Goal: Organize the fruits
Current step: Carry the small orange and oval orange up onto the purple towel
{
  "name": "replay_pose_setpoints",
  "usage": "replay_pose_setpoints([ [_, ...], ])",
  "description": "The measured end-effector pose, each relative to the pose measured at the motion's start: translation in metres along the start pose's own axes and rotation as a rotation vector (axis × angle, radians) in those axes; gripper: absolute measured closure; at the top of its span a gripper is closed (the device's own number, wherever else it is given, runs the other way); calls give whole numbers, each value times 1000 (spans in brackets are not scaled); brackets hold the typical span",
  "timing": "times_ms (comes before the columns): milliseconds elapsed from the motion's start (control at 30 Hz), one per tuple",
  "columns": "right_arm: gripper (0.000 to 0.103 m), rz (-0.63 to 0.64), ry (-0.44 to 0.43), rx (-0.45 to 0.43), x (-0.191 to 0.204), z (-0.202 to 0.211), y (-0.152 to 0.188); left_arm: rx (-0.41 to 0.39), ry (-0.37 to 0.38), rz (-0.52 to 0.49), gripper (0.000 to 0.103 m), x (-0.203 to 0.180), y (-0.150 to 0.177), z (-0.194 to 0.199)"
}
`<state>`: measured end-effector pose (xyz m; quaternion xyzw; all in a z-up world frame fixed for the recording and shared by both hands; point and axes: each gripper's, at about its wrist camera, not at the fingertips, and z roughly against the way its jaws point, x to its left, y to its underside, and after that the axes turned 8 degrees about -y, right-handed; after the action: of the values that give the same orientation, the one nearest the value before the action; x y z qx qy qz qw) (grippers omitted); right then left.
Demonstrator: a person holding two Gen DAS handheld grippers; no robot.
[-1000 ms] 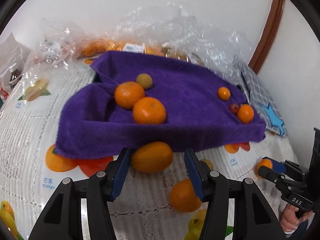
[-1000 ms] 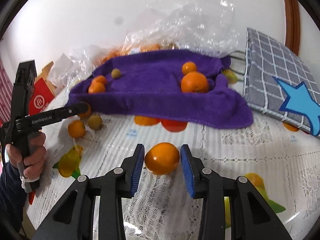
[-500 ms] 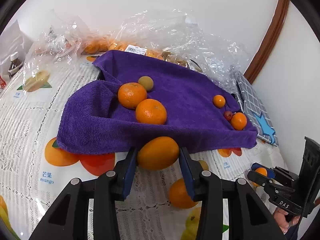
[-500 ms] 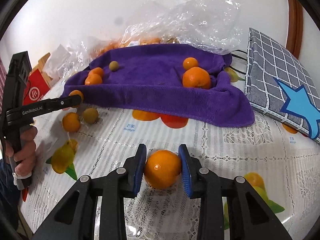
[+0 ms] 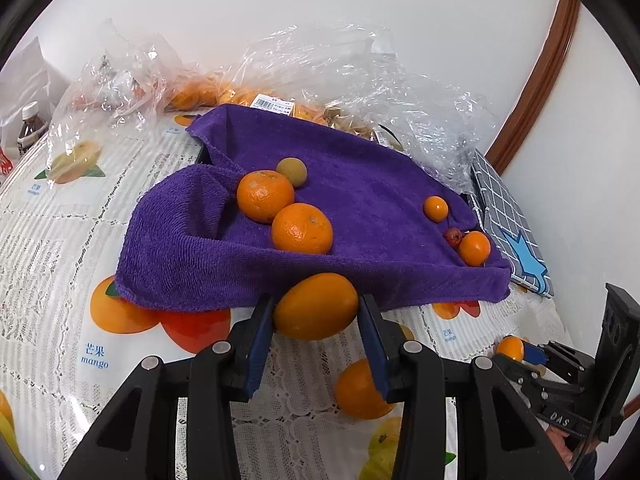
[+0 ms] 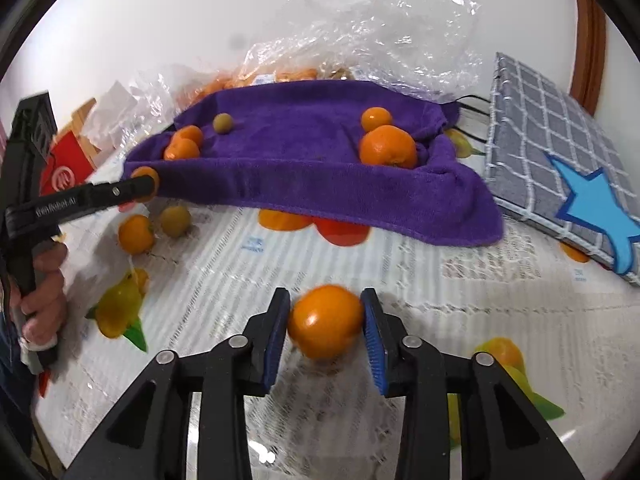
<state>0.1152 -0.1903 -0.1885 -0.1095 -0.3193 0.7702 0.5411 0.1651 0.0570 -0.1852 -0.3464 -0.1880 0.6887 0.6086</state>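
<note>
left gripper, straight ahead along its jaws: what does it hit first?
The left gripper is shut on an oval orange fruit. Straight ahead, that fruit would likely meet the near draped edge of the purple towel first; depth is unclear.

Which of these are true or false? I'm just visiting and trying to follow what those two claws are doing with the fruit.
1. Each claw has an orange fruit between its fingers. True: the left claw grips an oval orange fruit, and the right claw grips a round orange.
2. The purple towel has no fruit on it. False: several oranges and a small greenish fruit lie on it.
3. A grey checked cushion with a blue star lies beside the towel. True.
4. All loose fruit is already on the towel. False: an orange and a greenish fruit sit on the tablecloth.
</note>
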Motion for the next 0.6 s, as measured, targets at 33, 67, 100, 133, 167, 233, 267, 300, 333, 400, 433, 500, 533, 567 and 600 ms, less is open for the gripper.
replay_pose_setpoints([
  [33, 62, 7, 8, 2, 1, 1, 2, -1, -2, -4, 63, -1, 0, 0],
  [67, 63, 9, 8, 4, 1, 2, 4, 0, -3, -8, 63, -1, 0, -1],
  [100, 63, 9, 10, 3, 1, 3, 4, -1, -5, -16, 63, -2, 0, -1],
  [133, 63, 10, 15, 4, 2, 3, 5, -1, -4, -22, 63, -3, 0, -1],
  [167, 64, 11, 18, 5, 2, 3, 5, -1, -3, -24, 63, -3, 0, -1],
  [233, 67, 11, 24, 3, 1, 3, 5, -3, -1, -17, 63, -1, -1, -1],
  [267, 67, 7, 20, 1, 0, 4, 5, -5, 3, -14, 63, 0, 0, 0],
  [300, 67, 0, 15, -3, -1, 4, 5, -9, 8, -10, 63, 0, 0, 0],
  [333, 67, -8, 11, -10, -2, 6, 6, -14, 11, -6, 63, 1, 0, 1],
  [400, 67, -17, 2, -26, -3, 8, 6, -29, 17, -1, 63, 1, 0, 4],
  [433, 67, -22, -9, -36, -4, 10, 6, -35, 19, 0, 63, 1, 0, 4],
  [500, 67, -36, -27, -59, -7, 14, 7, -51, 23, -4, 63, 0, 0, 7],
  [533, 67, -45, -37, -70, -9, 16, 7, -60, 26, -3, 63, 0, 0, 9],
  [567, 67, -54, -47, -80, -10, 18, 7, -72, 30, 1, 63, 1, 0, 11],
  [600, 67, -64, -59, -91, -12, 20, 7, -82, 35, 8, 63, 1, 0, 13],
])
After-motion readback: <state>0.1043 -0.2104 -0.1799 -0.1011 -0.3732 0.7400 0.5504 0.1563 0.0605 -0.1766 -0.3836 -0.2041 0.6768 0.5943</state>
